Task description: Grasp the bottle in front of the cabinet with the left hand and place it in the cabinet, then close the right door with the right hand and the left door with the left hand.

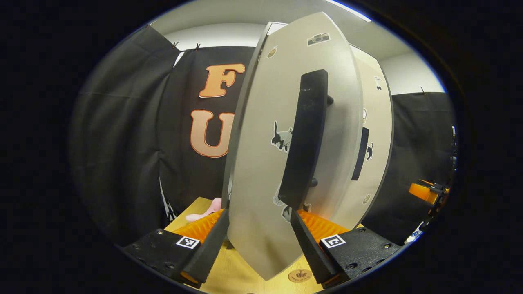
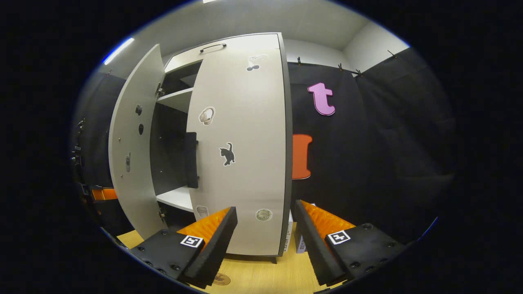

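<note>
Bottle: not visible on the desk (image 2: pixel 253 273) before the cabinet (image 2: pixel 229 53); judged already inside, though the dark shelves do not let one confirm it.
Left door: ajar, swung out from the cabinet (image 1: pixel 261 155). In the right claw view it stands at the cabinet's left (image 2: pixel 130 151), with shelves (image 2: pixel 175 198) visible in the gap.
Left claw: spread wide (image 1: pixel 257 241), fingers either side of the left door's lower edge, just below its dark handle (image 1: pixel 306 139); touch cannot be told, nothing gripped.
Right door: shut flat against the cabinet front (image 2: pixel 245 155), stickers facing out; its handle (image 2: pixel 190 160) lies at the edge by the gap.
Right claw: spread wide (image 2: pixel 265 241), holding nothing, hanging before the right door's lower corner and apart from it.
Desk: pale wood beneath the cabinet; a pink soft thing (image 1: pixel 206 210) lies left of the left door.
Progress: right door done by the look of it; bottle step apparently done too.
Remaining: push the left door home with the left claw, judged the last step.
</note>
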Tool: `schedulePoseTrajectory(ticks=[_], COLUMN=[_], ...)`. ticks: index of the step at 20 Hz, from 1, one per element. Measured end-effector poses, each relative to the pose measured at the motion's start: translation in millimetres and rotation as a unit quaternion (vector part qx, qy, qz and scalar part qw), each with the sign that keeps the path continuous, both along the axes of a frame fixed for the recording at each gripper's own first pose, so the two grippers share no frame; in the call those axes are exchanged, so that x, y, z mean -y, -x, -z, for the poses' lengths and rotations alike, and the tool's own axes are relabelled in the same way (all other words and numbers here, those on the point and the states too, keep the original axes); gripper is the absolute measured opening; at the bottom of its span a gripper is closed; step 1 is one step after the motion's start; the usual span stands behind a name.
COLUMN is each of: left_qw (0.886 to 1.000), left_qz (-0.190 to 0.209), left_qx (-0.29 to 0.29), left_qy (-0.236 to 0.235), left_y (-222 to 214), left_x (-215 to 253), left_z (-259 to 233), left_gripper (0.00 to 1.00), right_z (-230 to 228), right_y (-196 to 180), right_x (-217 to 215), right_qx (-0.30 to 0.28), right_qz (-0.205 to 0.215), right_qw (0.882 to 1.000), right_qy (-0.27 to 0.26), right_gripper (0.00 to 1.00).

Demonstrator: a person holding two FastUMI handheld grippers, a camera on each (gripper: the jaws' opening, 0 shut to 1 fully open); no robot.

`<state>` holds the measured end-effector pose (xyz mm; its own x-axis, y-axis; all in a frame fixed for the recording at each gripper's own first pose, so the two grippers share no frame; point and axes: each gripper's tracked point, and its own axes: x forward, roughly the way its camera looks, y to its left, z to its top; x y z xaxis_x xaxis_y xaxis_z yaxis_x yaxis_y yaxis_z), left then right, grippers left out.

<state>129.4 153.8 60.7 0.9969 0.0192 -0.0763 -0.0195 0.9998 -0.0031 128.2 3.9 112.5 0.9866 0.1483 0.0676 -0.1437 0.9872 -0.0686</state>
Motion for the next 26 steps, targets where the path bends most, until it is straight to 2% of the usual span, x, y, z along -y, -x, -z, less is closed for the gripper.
schedulePoseTrajectory(ticks=[6,12,16,17,18,26], left_qw=[0.999,0.998,0.999,0.999,0.999,0.999], left_qz=[0.037,0.056,0.047,0.048,0.048,0.043], left_qx=[-0.010,-0.022,-0.018,-0.020,-0.020,-0.021], left_qy=[0.022,0.007,0.006,0.006,0.004,-0.024], left_y=[-39,-68,-76,-78,-80,-90], left_x=[44,75,74,76,76,79], left_z=[12,22,24,26,26,25], left_gripper=[0.92,0.93,0.94,0.91,0.94,0.94], right_z=[-2,1,7,8,9,11], right_y=[-4,-3,-2,-3,-3,-12], right_x=[37,71,86,89,90,96], right_qx=[0.003,0.001,-0.004,-0.005,-0.005,-0.009], right_qz=[0.021,0.046,0.057,0.059,0.061,0.065], right_qw=[1.000,0.999,0.998,0.998,0.998,0.998], right_qy=[0.003,0.007,0.006,0.006,0.007,0.011], right_gripper=[0.95,0.95,0.95,0.95,0.95,0.95])
